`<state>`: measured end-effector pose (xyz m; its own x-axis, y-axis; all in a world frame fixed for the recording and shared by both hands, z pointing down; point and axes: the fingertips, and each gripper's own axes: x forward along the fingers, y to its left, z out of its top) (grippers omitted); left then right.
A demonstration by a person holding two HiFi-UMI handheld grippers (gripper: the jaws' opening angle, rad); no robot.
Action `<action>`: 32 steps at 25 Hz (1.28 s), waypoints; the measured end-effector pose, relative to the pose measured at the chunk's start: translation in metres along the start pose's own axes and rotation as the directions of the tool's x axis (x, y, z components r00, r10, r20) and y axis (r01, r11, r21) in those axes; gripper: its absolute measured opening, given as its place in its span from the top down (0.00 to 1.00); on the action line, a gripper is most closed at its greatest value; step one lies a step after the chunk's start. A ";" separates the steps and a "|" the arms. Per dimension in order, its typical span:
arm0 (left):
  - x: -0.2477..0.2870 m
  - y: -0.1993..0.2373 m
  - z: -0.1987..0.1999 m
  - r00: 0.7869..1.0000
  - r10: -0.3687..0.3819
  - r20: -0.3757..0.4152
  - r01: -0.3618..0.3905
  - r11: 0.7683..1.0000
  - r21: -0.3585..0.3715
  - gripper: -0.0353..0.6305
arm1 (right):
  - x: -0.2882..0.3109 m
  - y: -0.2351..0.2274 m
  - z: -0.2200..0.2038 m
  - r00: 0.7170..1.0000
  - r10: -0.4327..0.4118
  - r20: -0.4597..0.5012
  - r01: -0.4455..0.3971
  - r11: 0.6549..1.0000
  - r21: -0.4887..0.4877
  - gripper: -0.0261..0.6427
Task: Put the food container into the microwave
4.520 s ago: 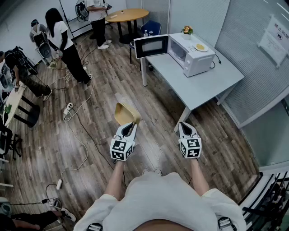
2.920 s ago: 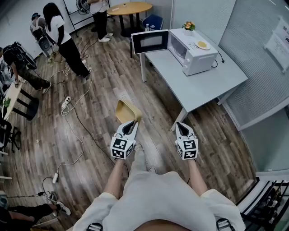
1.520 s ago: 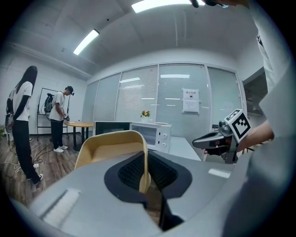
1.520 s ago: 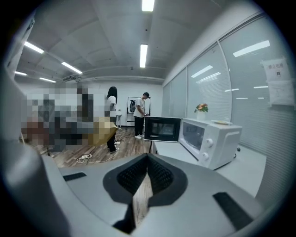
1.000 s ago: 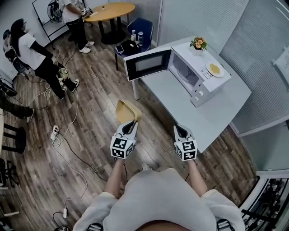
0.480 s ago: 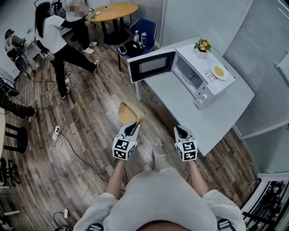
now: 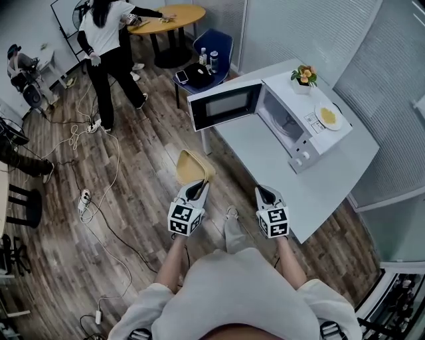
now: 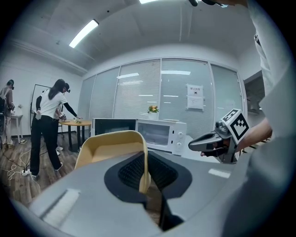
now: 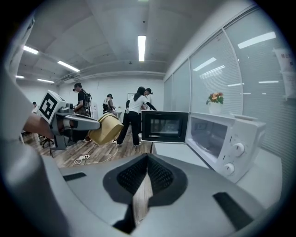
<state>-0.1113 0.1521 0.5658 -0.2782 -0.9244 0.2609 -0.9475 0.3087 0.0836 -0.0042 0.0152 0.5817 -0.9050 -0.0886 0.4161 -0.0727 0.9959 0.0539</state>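
A tan, empty food container (image 7: 190,166) hangs tilted over the wood floor, my left gripper (image 7: 194,184) shut on its rim. In the left gripper view the container (image 8: 108,147) fills the left, and the pads (image 8: 149,175) pinch its right wall. My right gripper (image 7: 264,191) is shut with nothing in it, beside the near corner of the grey table (image 7: 262,149). The white microwave (image 7: 299,123) stands on that table with its dark door (image 7: 222,106) swung open to the left. The right gripper view shows the right gripper (image 9: 147,159), the open microwave (image 9: 222,139) and the container (image 9: 106,129) at the left.
A flower pot (image 7: 304,74) and a plate (image 7: 328,116) sit on top of the microwave. A blue chair (image 7: 214,48) and a round wooden table (image 7: 163,14) stand behind its door. A person (image 7: 109,36) stands at the back left. Cables (image 7: 99,172) trail across the floor.
The table and microwave have come closer and lower in the head view. Both grippers keep their pose, the container still held. The person in white has moved up to the round table.
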 end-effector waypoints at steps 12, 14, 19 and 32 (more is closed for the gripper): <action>0.089 0.016 0.027 0.999 -0.048 -0.021 0.049 0.999 0.021 0.90 | 0.059 -0.069 0.022 1.000 -0.010 0.008 0.010 1.000 0.025 0.94; 0.103 0.016 0.029 0.998 -0.061 -0.029 0.061 0.998 0.021 0.90 | 0.067 -0.078 0.025 1.000 -0.009 0.005 0.009 0.999 0.031 0.94; 0.138 0.016 0.036 0.995 -0.091 -0.050 0.093 0.995 0.026 0.90 | 0.087 -0.099 0.029 1.000 0.001 -0.006 -0.001 0.999 0.046 0.94; 0.204 0.031 0.044 0.992 -0.088 -0.090 0.090 0.996 0.019 0.90 | 0.140 -0.139 0.031 0.998 0.061 -0.028 -0.059 0.996 0.068 0.94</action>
<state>-0.2038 -0.0367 0.5789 -0.1786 -0.9240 0.3382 -0.9715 0.2201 0.0883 -0.1340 -0.1349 0.6042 -0.8958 -0.0285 0.4436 -0.0481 0.9983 -0.0329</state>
